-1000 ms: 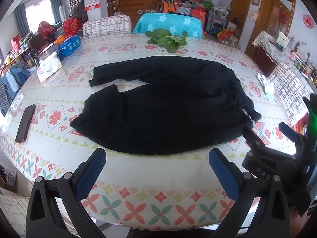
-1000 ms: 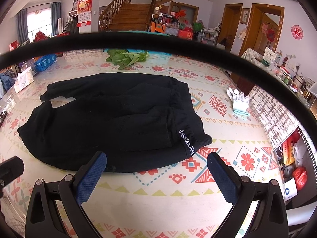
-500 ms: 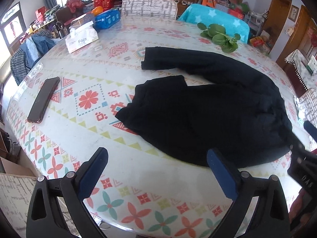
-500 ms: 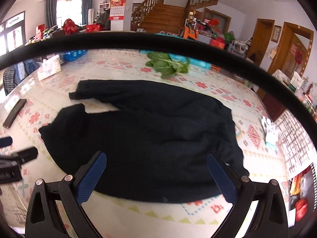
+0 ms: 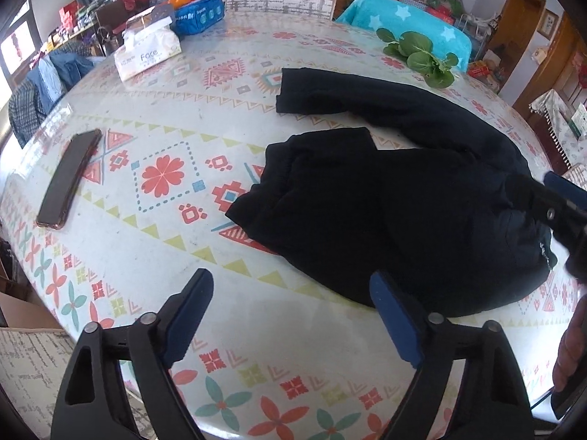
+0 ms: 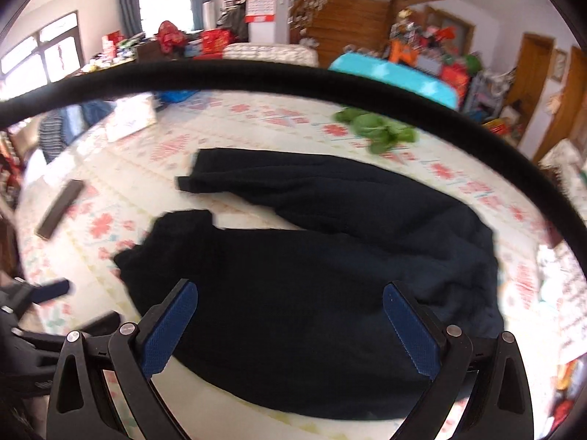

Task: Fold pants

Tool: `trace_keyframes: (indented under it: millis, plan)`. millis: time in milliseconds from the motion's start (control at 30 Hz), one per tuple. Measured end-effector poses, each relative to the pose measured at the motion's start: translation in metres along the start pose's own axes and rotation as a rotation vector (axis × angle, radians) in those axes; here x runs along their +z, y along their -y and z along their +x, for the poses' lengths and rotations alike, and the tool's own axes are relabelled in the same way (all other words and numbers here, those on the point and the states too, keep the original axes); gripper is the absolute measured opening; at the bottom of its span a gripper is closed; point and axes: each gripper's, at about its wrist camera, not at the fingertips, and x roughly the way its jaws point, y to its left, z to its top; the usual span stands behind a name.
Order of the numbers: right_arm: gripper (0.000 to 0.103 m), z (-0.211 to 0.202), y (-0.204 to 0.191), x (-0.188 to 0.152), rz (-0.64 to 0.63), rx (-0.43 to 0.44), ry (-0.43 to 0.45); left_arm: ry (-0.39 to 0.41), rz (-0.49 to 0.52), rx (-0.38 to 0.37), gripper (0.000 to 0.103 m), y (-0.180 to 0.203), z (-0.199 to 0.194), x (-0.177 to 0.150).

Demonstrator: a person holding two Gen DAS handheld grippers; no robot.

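Black pants (image 5: 396, 198) lie spread on the patterned table (image 5: 165, 117), two legs pointing left, waistband at the right. They also show in the right wrist view (image 6: 315, 256). My left gripper (image 5: 293, 315) is open and empty above the table's near edge, by the hem of the near leg. My right gripper (image 6: 290, 315) is open and empty, low over the near leg. It also shows at the right edge of the left wrist view (image 5: 561, 201).
A phone (image 5: 69, 178) lies at the left. A tissue pack (image 5: 146, 49) and a blue pack (image 5: 198, 18) stand at the far left. Green leaves (image 5: 422, 57) lie beyond the pants. Chairs stand behind the table. A black cable (image 6: 293, 77) arcs across the right wrist view.
Both grippers have swung left along the pants. The left one now faces the leg hems; the right one has moved from the waistband to over the near leg.
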Motion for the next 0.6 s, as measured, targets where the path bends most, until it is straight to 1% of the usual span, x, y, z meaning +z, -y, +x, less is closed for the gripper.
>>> trace_keyframes:
  millis: [67, 100, 133, 167, 200, 367, 433, 533, 600]
  plan:
    - [0.098, 0.013, -0.004, 0.013, 0.012, 0.085, -0.029, -0.011, -0.032, -0.023, 0.080, -0.009, 0.008, 0.003]
    - [0.090, 0.021, -0.009, 0.021, 0.013, 0.121, -0.046, -0.013, -0.045, -0.028, 0.080, -0.012, 0.011, 0.004]
    - [0.077, 0.029, -0.014, 0.027, 0.010, 0.146, -0.063, -0.012, -0.060, -0.036, 0.080, -0.017, 0.014, 0.006]
    - [0.072, 0.037, -0.019, 0.033, 0.005, 0.167, -0.078, -0.007, -0.073, -0.043, 0.080, -0.020, 0.017, 0.008]
    - [0.069, 0.044, -0.023, 0.039, 0.000, 0.186, -0.097, -0.002, -0.079, -0.044, 0.080, -0.022, 0.018, 0.009]
    - [0.069, 0.080, -0.046, 0.072, 0.000, 0.305, -0.153, 0.016, -0.087, -0.041, 0.080, -0.028, 0.027, 0.017]
    - [0.069, 0.096, -0.058, 0.083, -0.022, 0.326, -0.180, 0.016, -0.094, -0.035, 0.080, -0.030, 0.033, 0.021]
    - [0.069, 0.122, -0.079, 0.094, -0.093, 0.324, -0.230, 0.006, -0.111, -0.038, 0.080, -0.035, 0.043, 0.025]
    - [0.069, 0.137, -0.091, 0.097, -0.136, 0.352, -0.279, 0.002, -0.124, -0.047, 0.079, -0.037, 0.048, 0.026]
